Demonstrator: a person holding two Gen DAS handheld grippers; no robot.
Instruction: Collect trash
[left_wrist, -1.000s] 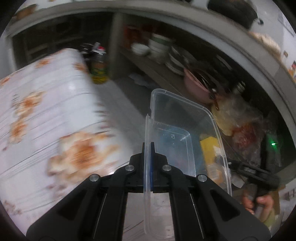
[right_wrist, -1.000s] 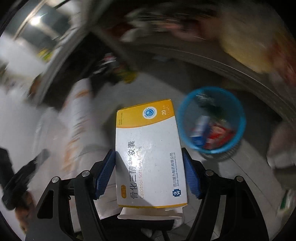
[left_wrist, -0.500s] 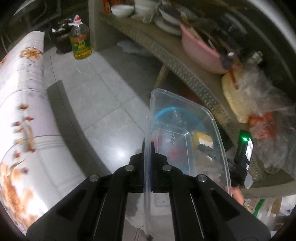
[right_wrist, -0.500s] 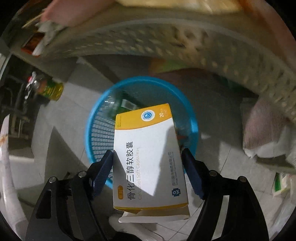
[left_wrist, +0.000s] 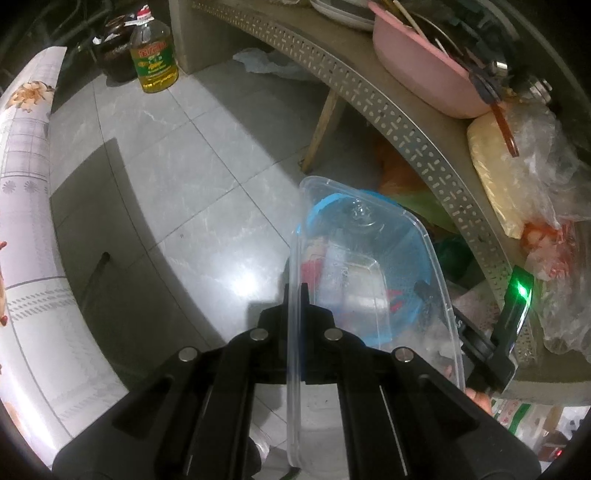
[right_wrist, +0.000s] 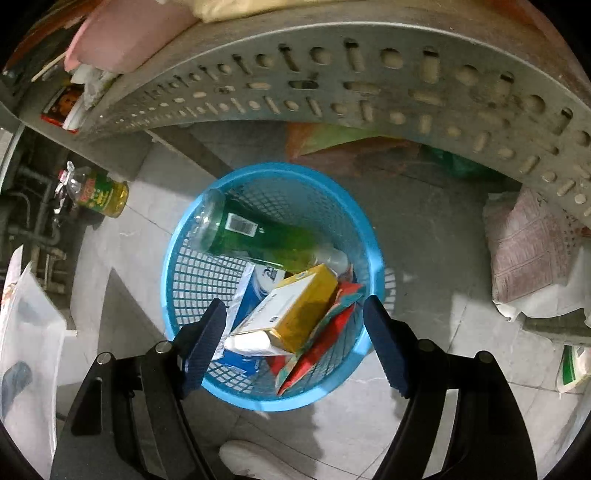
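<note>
Now the box (right_wrist: 291, 314) lies in the blue basket (right_wrist: 184, 280), and the right gripper (right_wrist: 295, 325) is wide open with nothing in it.

The yellow and white box rests on top of other trash, beside a red wrapper (right_wrist: 321, 343) and in front of a green bottle (right_wrist: 255, 236). The basket stands on the gray floor (right_wrist: 424, 229) under a metal shelf (right_wrist: 332, 74). The left gripper (left_wrist: 294, 302) is squeezed tight on the edge of a clear plastic tub (left_wrist: 365, 266). Through the tub the blue basket (left_wrist: 410, 295) shows, maybe right below it. An oil bottle (left_wrist: 153, 55) stands far back on the floor.
</note>
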